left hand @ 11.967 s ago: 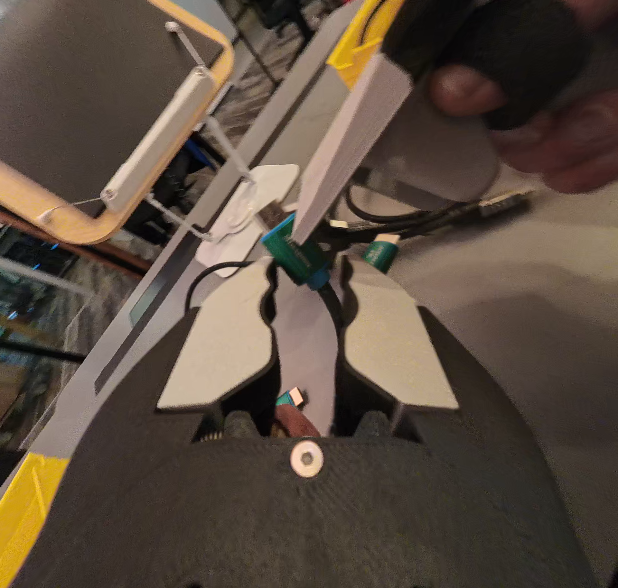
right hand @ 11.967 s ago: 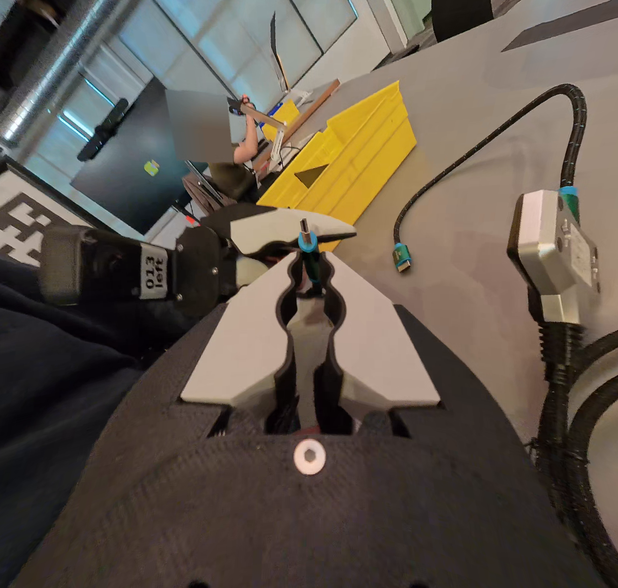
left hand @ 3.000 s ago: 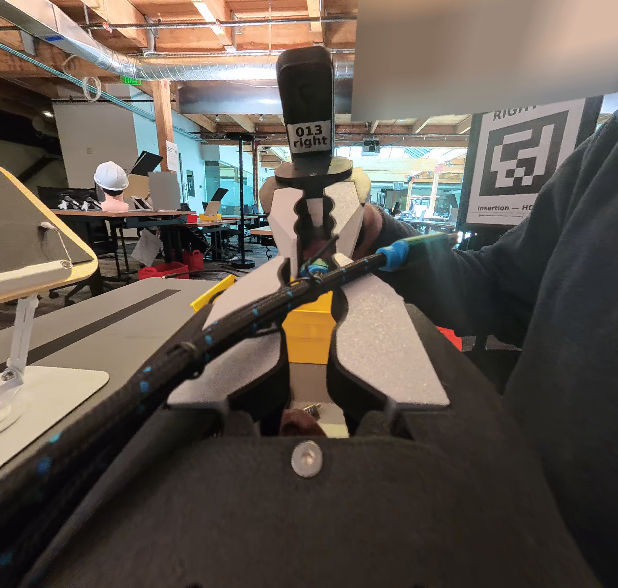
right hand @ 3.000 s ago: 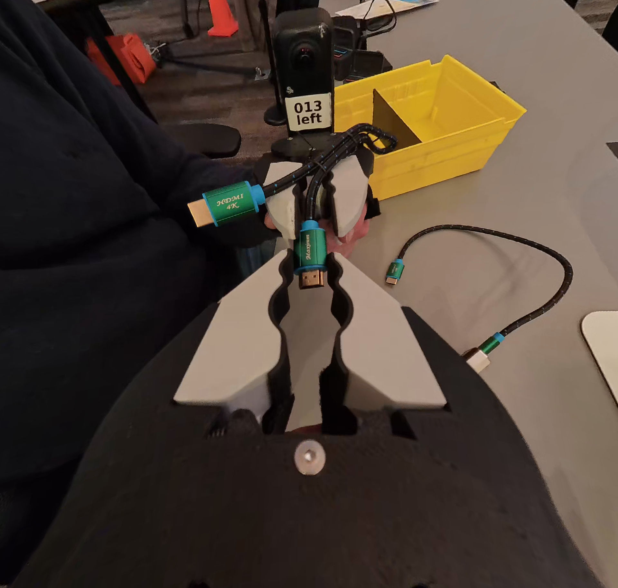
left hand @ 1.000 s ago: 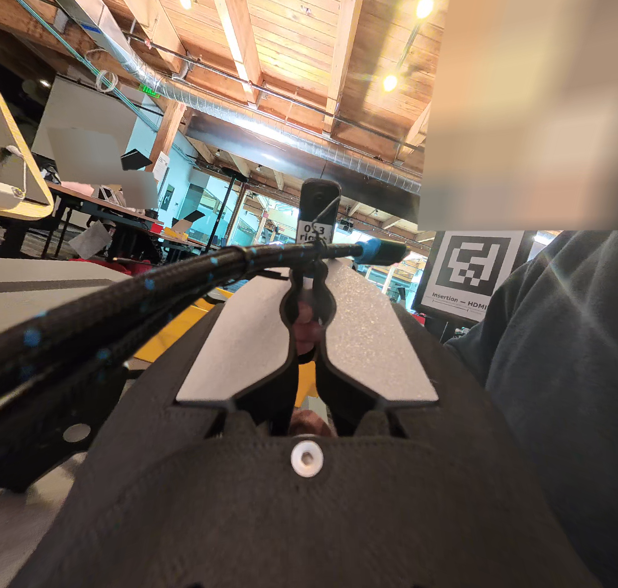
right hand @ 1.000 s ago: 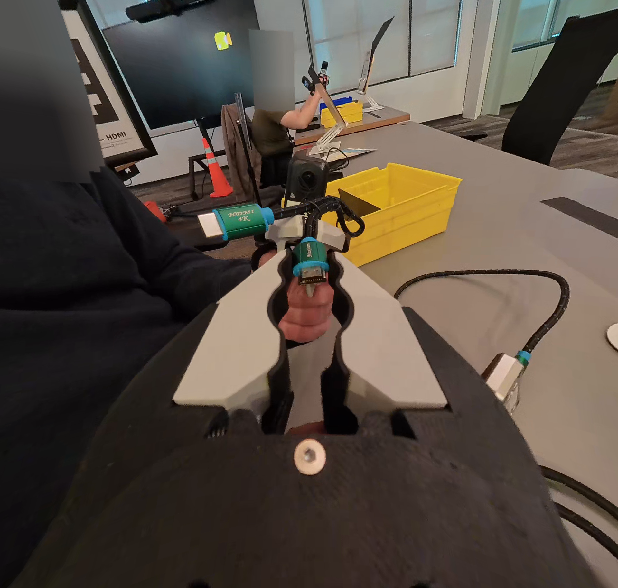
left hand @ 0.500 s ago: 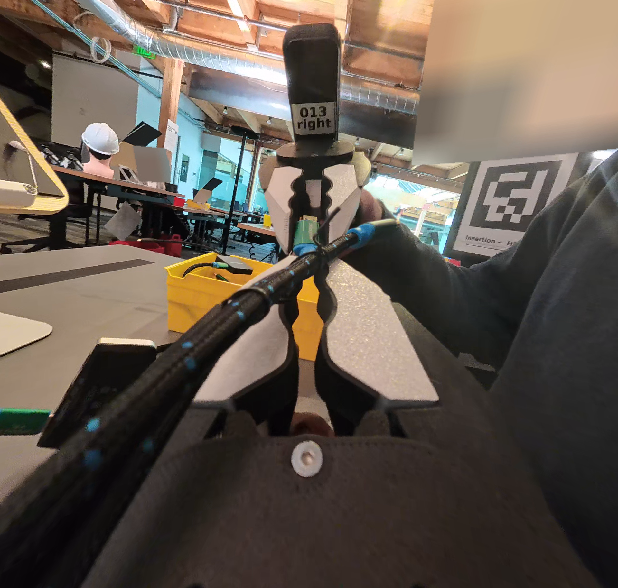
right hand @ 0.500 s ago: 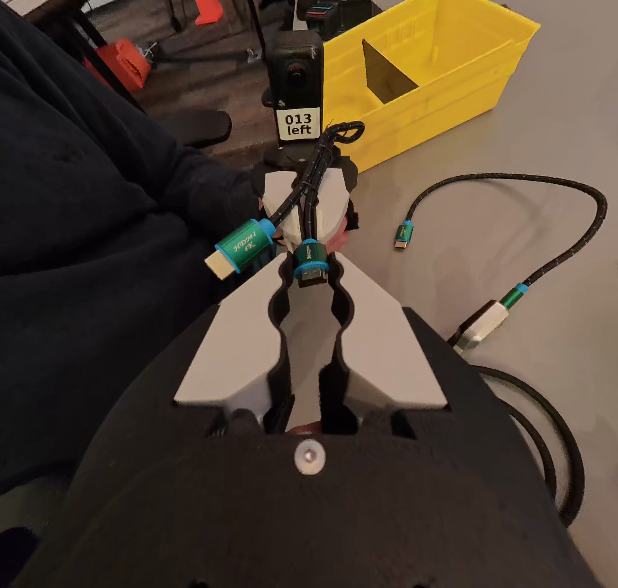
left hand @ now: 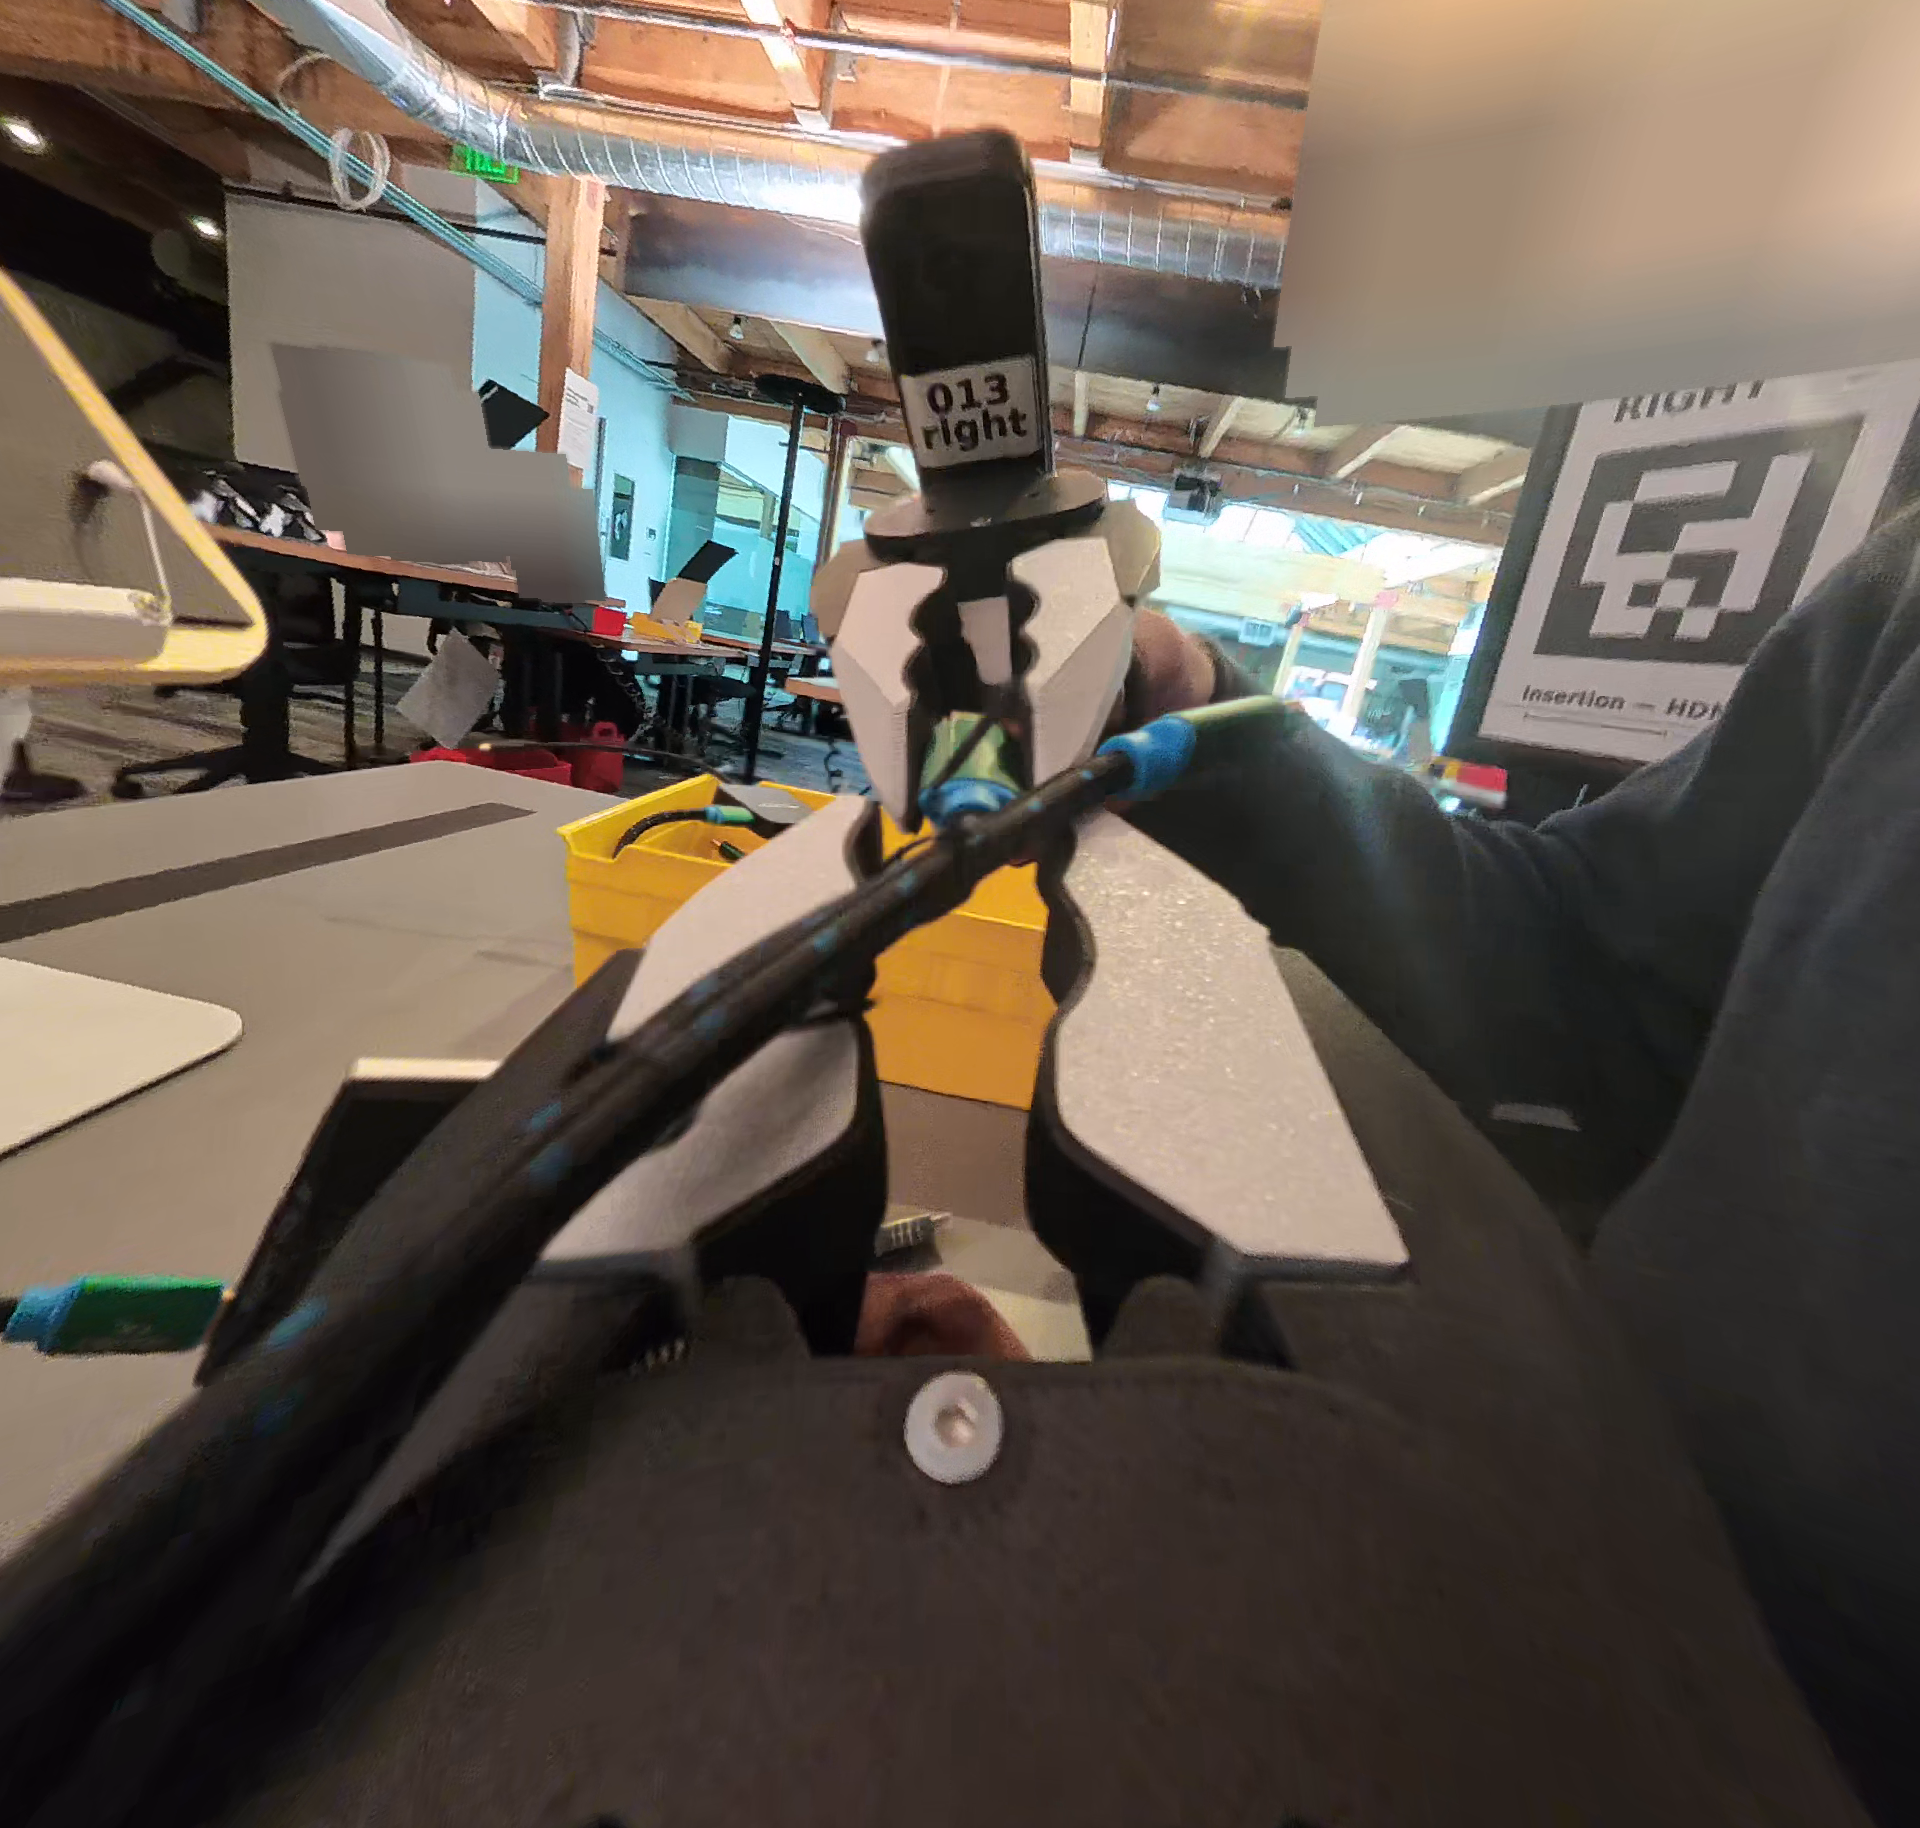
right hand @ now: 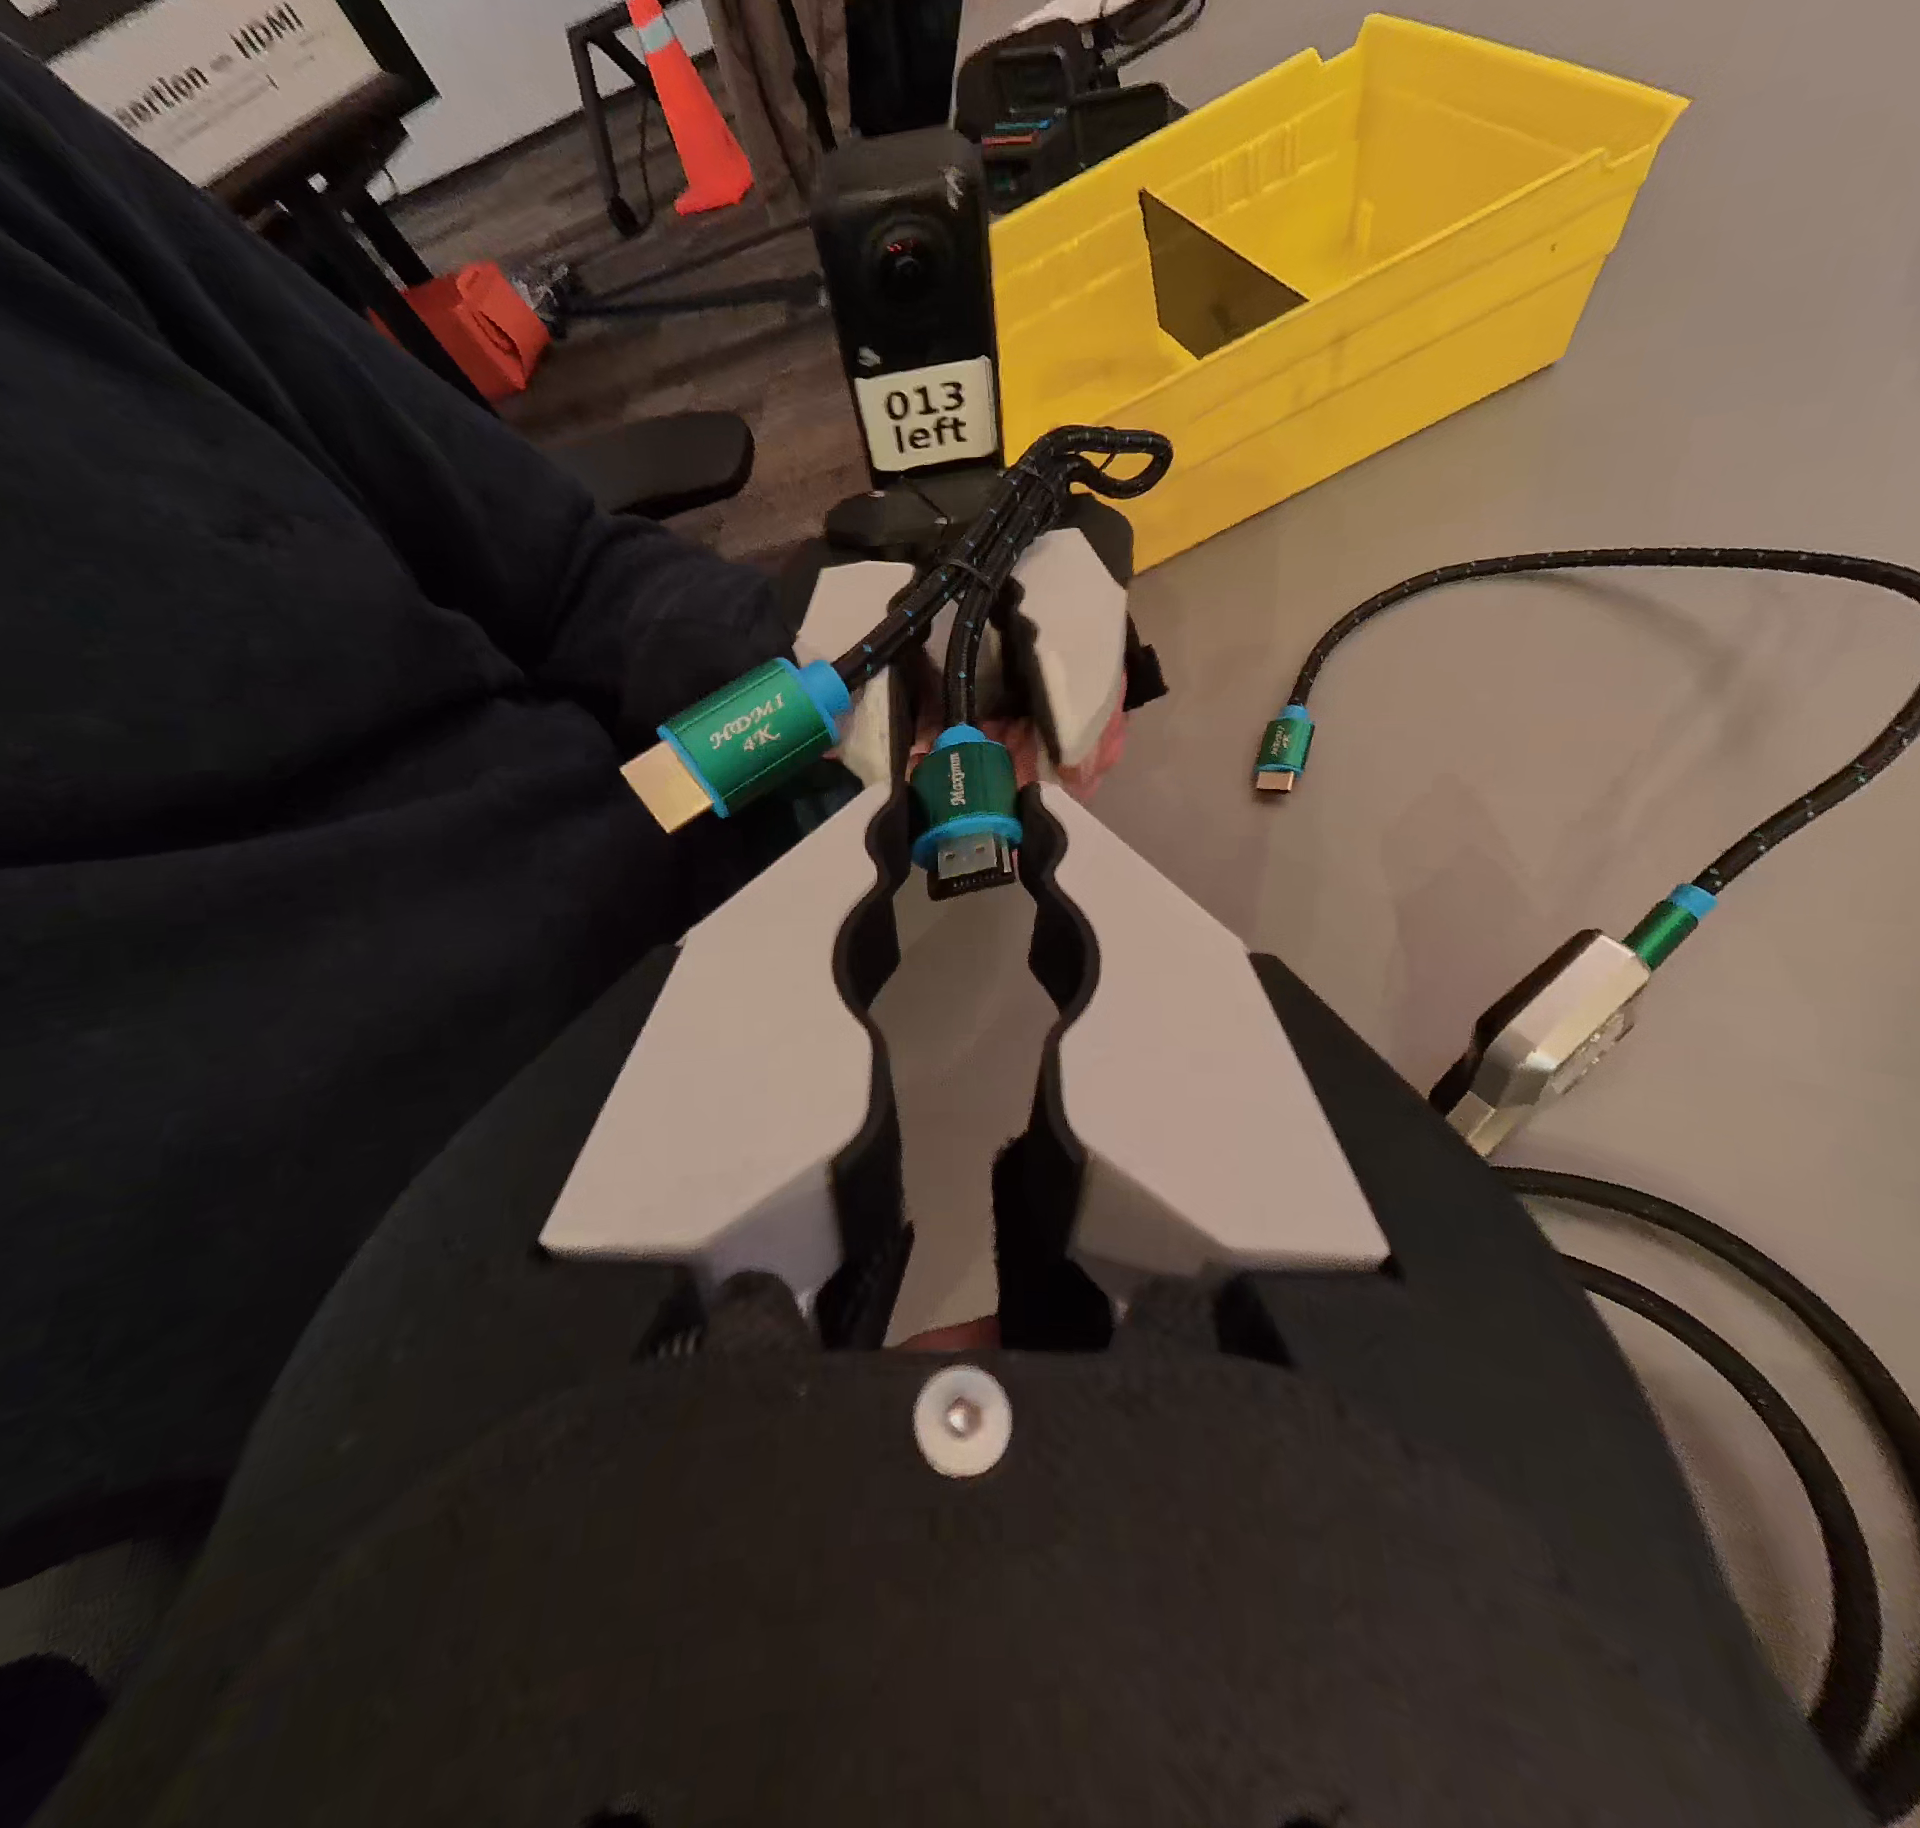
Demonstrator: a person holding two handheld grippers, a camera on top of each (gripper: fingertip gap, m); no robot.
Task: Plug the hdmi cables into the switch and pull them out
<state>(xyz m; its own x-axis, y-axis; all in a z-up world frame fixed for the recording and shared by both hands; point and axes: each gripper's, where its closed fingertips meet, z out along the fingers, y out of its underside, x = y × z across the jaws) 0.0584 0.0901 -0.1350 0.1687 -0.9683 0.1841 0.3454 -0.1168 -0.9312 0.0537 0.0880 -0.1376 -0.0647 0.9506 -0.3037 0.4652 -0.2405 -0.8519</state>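
right gripper (right hand: 961, 843): clenched on green plug (right hand: 961, 786), metal end pointing back at its own camera | left gripper (right hand: 961, 708): grasping the bundled cable (right hand: 997, 552) just behind that plug | switch (right hand: 1548, 1035): on table, right of the plug, well apart; right gripper nearer.

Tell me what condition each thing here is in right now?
Right gripper: shut on green HDMI plug.
Left gripper: shut on bundled black braided cable.
Second green plug: dangling free.
Silver HDMI switch: one cable plugged in.
Yellow plastic bin: near compartment empty.
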